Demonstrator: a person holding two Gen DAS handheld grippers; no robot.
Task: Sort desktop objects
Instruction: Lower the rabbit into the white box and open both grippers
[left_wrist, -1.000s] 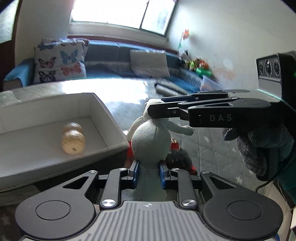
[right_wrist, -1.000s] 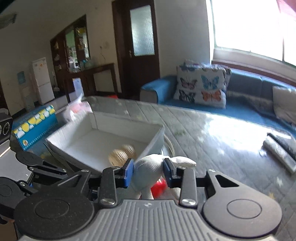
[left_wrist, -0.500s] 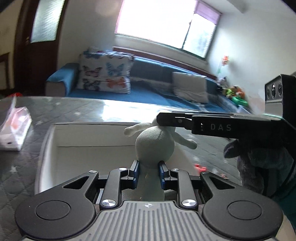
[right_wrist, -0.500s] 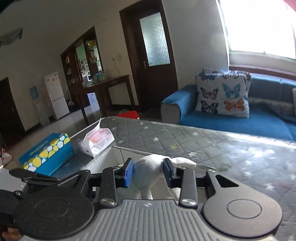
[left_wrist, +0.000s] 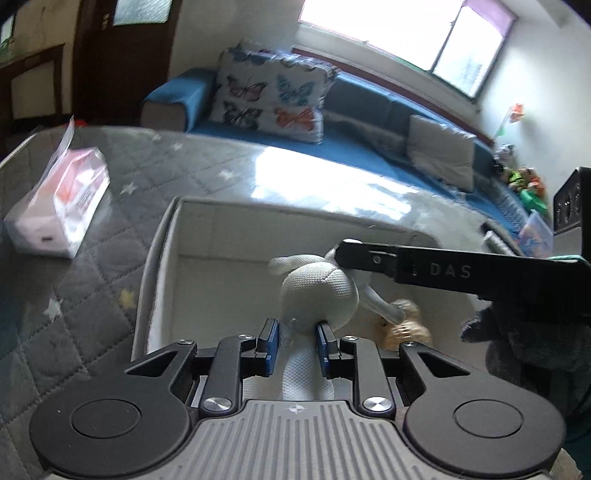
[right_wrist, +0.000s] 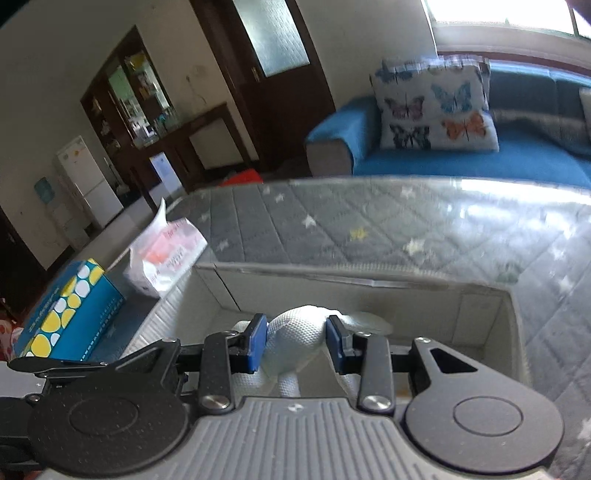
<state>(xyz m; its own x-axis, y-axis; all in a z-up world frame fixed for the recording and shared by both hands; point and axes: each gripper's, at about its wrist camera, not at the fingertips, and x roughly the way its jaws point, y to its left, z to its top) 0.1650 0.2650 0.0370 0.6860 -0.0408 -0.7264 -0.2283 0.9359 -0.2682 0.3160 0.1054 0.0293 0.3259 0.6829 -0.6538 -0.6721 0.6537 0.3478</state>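
The white knit plush toy (left_wrist: 317, 288) hangs over the open white box (left_wrist: 162, 266), held at two places at once. Your left hand-held gripper (left_wrist: 294, 343) is clamped narrow on the toy's thin part just below its round body, blue pads (left_wrist: 271, 341) pressing in from both sides, toy dead centre between them and rising ahead of the fingers. Your right hand-held gripper (right_wrist: 296, 343) is closed on the toy's rounded end (right_wrist: 295, 332), blue pads (right_wrist: 256, 341) squeezing it, toy bulging slightly above the pads. In the left wrist view the right gripper's black finger marked DAS (left_wrist: 424, 267) comes in from the right and meets the toy's top near its floppy limbs; your gloved hand (left_wrist: 524, 343) sits behind it.

Below the toy, inside the box, a tan rounded object (left_wrist: 404, 328) lies on the box floor, partly hidden by a toy limb; too blurred to name. The box stands on the table (right_wrist: 406, 221) with a grey quilted star-pattern cover under a glossy top. Left of the box: a soft tissue pack in white and pink wrap (right_wrist: 166, 254), and further left a blue tissue box with yellow and white spots (right_wrist: 70, 306), both well apart from the toy. Behind the table, a blue sofa (right_wrist: 461, 162) with a butterfly cushion (right_wrist: 436, 107).
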